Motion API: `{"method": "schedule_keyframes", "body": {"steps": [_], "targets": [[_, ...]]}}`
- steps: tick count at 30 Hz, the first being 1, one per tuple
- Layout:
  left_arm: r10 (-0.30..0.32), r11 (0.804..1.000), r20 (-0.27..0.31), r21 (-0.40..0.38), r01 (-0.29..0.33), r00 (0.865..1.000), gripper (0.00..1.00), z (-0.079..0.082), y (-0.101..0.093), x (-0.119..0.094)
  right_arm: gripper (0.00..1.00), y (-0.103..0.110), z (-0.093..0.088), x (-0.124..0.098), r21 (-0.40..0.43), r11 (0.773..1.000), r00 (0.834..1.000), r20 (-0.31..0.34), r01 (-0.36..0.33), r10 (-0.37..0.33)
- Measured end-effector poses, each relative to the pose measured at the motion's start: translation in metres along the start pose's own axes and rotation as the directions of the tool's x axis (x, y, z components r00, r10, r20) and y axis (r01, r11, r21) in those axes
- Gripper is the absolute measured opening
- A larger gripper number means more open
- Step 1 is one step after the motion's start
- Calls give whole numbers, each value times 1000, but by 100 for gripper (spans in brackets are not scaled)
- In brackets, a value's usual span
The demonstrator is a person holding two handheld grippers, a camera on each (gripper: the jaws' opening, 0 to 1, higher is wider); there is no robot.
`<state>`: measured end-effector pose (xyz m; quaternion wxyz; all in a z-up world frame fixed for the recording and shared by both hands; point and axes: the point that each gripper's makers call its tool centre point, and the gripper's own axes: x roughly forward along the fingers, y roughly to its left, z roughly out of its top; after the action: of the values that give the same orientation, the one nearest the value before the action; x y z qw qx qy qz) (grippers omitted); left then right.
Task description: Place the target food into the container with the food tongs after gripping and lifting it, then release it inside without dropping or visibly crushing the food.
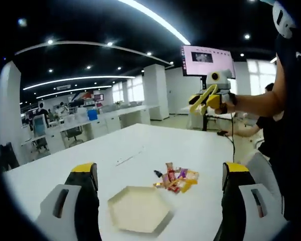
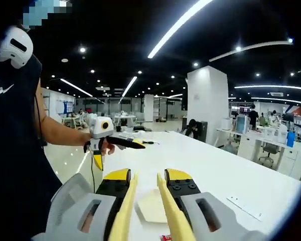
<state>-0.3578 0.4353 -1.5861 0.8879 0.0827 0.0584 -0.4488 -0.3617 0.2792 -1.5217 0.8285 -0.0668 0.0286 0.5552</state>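
A beige hexagonal tray (image 1: 138,208) lies on the white table (image 1: 190,143), close in front of my left gripper (image 1: 159,170), whose jaws stand wide open and empty. Just right of the tray is a small pile of wrapped snacks (image 1: 175,181). My right gripper (image 1: 208,98) is held high over the table's far side, carrying yellow food tongs (image 1: 199,103). In the right gripper view, that gripper (image 2: 148,175) is shut on the tongs (image 2: 124,211), whose arms are slightly apart above the tray (image 2: 150,206). One snack (image 2: 165,237) peeks in at the bottom. The left gripper (image 2: 113,143) hangs open at left.
A person in a dark shirt (image 1: 291,115) stands at the table's right side. Behind the table are a screen on a stand (image 1: 208,60), office desks (image 1: 105,120) and chairs. A thin white strip (image 1: 129,158) lies on the table beyond the tray.
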Motion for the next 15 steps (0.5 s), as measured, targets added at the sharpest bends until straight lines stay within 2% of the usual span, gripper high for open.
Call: {"method": "schedule_keyframes", "body": {"steps": [3,5,6,8,11,15], "targets": [[35,999,-2,-11,-35,999,100,-16,-1,-4,26,-3,-7,-1,-9,1000,1000,-21,17,-18],[65,998,23,-24,-65,998,100,-27,-1,-7,25,-3,-13,-2,-9,1000,999,-45,27,-27],[80,996,29,-41,-79,996,100,-33,-1,-9,25,-4,-15,-3,-9,1000,998,-48,27,-27],[89,990,4,-112,-88,996,100,-53,-6,-12,25,-6,-19,-4,-8,999,998,-57,41,-41],[107,992,-43,-67,-109,993,100,-75,-16,-17,25,-10,-26,-6,-12,998,995,-75,69,-70],[139,989,-39,-49,-140,990,100,-85,-26,-23,26,-13,-30,-8,-3,995,992,-81,97,-97]]}}
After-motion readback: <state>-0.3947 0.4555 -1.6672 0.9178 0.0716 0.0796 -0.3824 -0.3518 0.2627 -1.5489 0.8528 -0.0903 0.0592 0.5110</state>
